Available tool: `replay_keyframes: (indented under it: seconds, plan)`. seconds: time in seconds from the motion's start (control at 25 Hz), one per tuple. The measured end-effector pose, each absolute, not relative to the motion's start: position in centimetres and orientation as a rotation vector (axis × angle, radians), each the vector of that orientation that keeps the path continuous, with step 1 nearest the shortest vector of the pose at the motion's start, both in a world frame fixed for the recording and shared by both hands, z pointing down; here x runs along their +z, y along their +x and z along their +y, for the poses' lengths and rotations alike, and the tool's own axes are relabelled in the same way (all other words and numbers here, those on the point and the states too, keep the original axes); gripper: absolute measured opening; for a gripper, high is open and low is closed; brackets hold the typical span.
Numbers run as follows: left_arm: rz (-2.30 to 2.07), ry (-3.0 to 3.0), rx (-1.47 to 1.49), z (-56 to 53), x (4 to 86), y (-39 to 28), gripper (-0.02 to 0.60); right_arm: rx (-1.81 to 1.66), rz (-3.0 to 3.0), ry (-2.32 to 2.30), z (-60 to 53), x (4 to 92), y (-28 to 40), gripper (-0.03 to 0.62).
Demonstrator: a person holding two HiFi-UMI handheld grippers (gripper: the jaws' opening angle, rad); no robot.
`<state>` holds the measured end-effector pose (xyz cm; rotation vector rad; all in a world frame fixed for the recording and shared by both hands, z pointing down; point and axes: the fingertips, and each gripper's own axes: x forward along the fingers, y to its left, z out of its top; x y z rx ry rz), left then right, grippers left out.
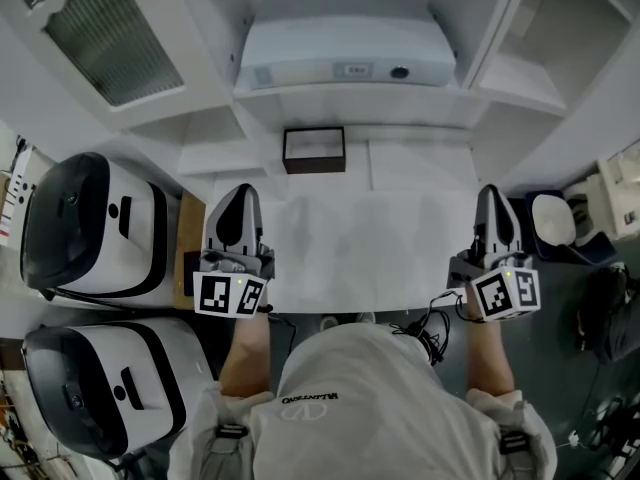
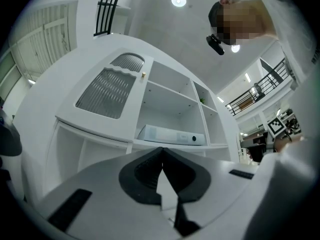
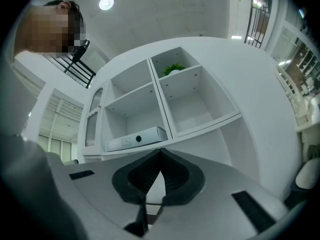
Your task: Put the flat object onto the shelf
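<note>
Both tools are shut with nothing between the jaws. The left tool and right tool sit at the near corners of the white desk, well apart, tips toward the shelf. The task's flat white box, binder-like, already lies on that shelf, ahead of and above the tools and between their lines. Its long axis runs left to right, the narrow face with a round hole toward the person. The left tool looks marginally nearer. Judgement: placement done, no grasp called for. A small dark-framed box sits lower, at the desk's back.
</note>
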<state>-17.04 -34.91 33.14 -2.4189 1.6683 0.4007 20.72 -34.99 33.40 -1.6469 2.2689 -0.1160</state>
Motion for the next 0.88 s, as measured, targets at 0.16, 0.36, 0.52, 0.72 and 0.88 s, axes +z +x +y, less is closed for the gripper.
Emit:
replay_keyframes:
  seconds: [0.16,0.36,0.52,0.72,0.88]
  plan:
    - [1.673,-2.413,0.403,-34.75,32.99,-17.27,0.005,-0.122,2.278,-1.642,-34.82,33.56,20.64,0.009]
    - [1.682,-2.418,0.405,-34.66,33.16,-17.33,0.005,-0.135,2.277,-1.639,-34.79,33.69,20.78,0.009]
    - [1.684,-2.420,0.408,-34.69,33.16,-17.26,0.005,-0.136,2.279,-1.638,-34.80,33.72,20.79,0.009]
    - [1.685,-2.422,0.409,-34.76,33.11,-17.24,0.005,-0.145,2.276,-1.637,-34.88,33.73,20.91,0.009]
    - [1.691,-2.423,0.407,-34.75,33.17,-17.30,0.005,-0.149,2.273,-1.639,-34.89,33.83,21.02,0.009]
